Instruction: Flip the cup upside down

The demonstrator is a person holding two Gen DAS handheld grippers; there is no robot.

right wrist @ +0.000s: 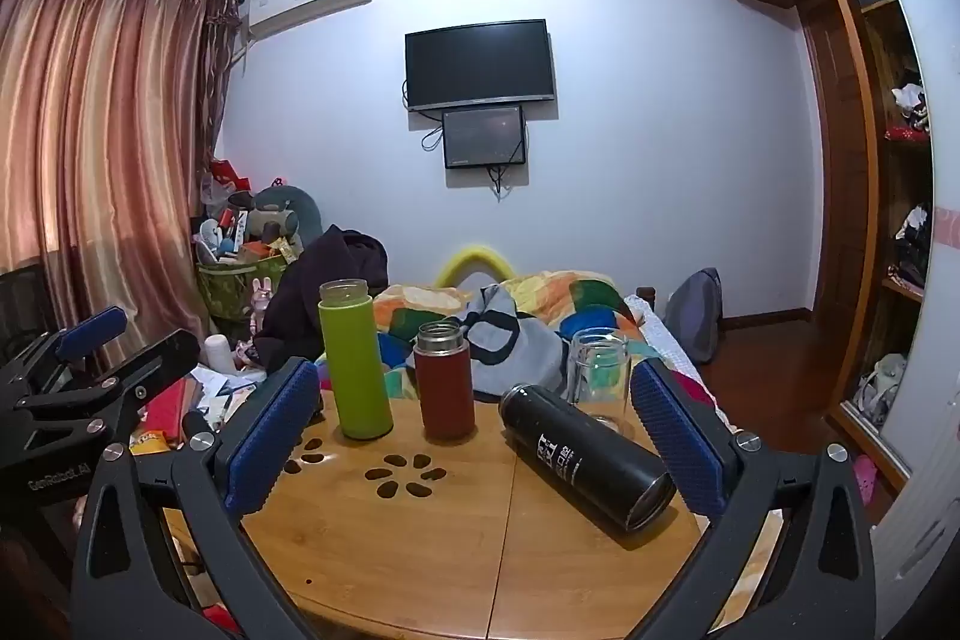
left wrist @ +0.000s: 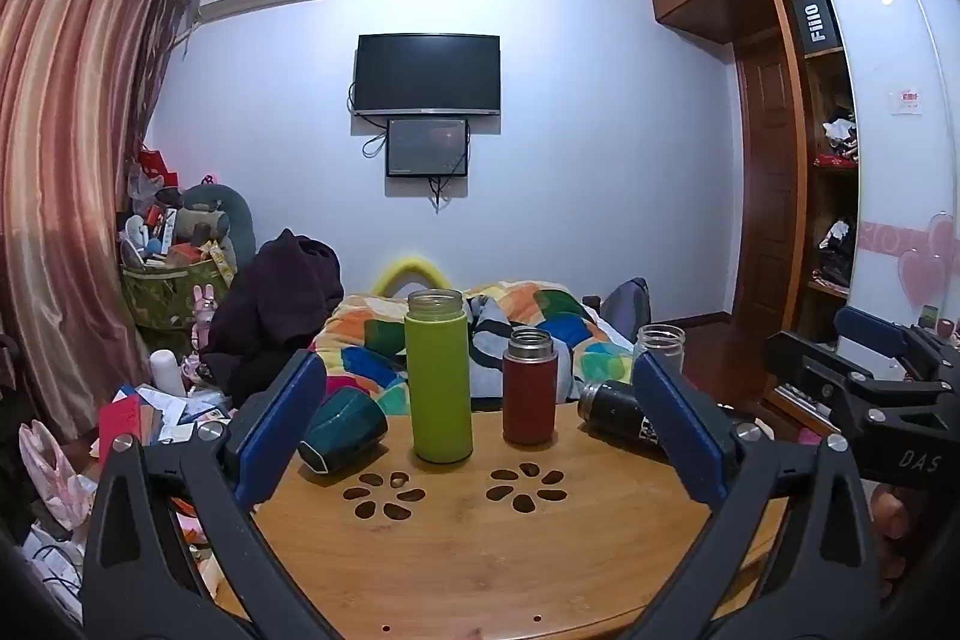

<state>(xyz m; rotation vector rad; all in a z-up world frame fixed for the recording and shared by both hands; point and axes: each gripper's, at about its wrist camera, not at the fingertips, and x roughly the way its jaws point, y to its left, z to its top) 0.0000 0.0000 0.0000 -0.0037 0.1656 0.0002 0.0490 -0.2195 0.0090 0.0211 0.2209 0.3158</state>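
A round wooden table [left wrist: 480,550] holds several cups. A tall green bottle [left wrist: 438,376] and a red flask [left wrist: 529,388] stand upright, mouths up. A dark teal cup [left wrist: 342,430] lies on its side at the left. A black flask [right wrist: 591,457] lies on its side at the right, also seen in the left wrist view [left wrist: 621,418]. A clear glass cup [right wrist: 598,379] stands behind it. My left gripper [left wrist: 480,436] is open and empty above the near table. My right gripper [right wrist: 474,442] is open and empty, its right finger [right wrist: 678,436] beside the black flask.
A bed with a colourful quilt [left wrist: 540,322] lies behind the table. Clutter and a basket [left wrist: 174,280] fill the left floor. A wardrobe [left wrist: 810,160] stands at the right. The right gripper's body [left wrist: 870,388] shows at the right of the left wrist view.
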